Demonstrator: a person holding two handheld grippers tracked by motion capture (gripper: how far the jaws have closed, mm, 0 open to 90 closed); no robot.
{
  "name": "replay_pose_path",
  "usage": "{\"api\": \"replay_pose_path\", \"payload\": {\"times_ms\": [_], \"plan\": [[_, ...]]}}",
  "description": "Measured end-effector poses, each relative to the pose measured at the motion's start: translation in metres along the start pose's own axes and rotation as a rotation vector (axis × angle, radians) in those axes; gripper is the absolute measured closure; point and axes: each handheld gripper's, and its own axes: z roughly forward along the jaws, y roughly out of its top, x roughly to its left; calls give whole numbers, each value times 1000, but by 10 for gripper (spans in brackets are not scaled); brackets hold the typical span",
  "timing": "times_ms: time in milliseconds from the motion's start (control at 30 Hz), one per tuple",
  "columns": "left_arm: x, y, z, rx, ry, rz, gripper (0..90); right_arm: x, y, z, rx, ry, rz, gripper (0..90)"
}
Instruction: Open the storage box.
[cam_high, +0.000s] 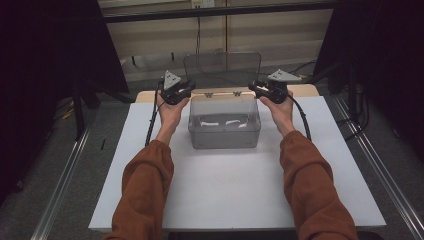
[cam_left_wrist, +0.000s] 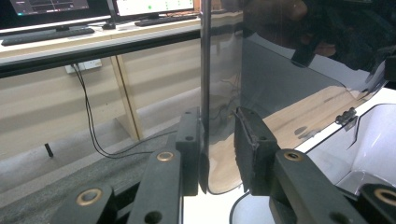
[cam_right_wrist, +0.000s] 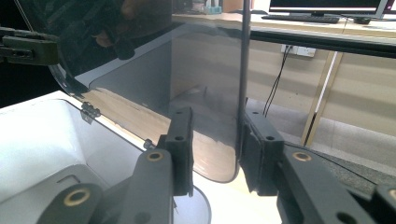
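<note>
One clear box (cam_high: 224, 131) sits in the middle of the white worktop (cam_high: 235, 200). Its one see-through lid (cam_high: 222, 67) stands up at the back. There are two grippers, one at each end of the lid. The left gripper (cam_high: 186, 88) is closed on the lid's left edge. The right gripper (cam_high: 255, 88) has the lid's right edge between its jaws, touching one pad, with a gap at the other.

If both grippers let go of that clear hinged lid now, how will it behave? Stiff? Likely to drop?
The lid probably stays stiff: it stands as one flat, unbent sheet off the clear box. It looks thin, so likely light. Standing near upright on two small hinges, it could swing either way once released. Its glossy surface may slip between the left gripper and right gripper pads.
</note>
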Motion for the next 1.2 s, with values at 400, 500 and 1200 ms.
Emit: {"api": "replay_pose_path", "payload": {"times_ms": [400,500,1200], "plan": [[4,-5,6,33,-23,-40,716,-4,-6,5,15,9,35,685],[5,-7,7,34,-26,-65,715,-3,-8,8,14,9,41,687],[8,-11,15,69,-31,-164,678,-9,-9,12,9,16,80,737]]}}
